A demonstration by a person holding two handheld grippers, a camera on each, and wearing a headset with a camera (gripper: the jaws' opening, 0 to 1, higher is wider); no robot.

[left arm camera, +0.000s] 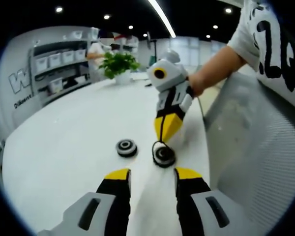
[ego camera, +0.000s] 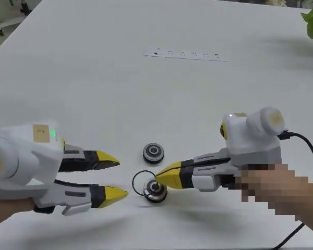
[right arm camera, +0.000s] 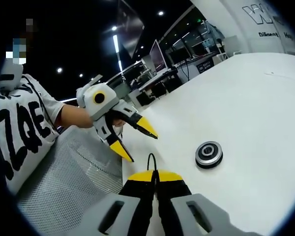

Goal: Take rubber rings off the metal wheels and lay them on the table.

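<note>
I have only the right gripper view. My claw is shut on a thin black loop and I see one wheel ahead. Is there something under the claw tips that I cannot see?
Observer: Yes. In the head view another metal wheel, the near wheel, lies under the right claw, nearer in that view than the far wheel that you see.
Operator: Is the loop free of that wheel?
Observer: It seems not. The rubber ring bulges out on one side of the near wheel, and its other side looks caught around it.
Operator: The left claw, is it touching that wheel?
Observer: No. In the left gripper view the left claw is open, and the near wheel lies ahead of it, apart.
</note>
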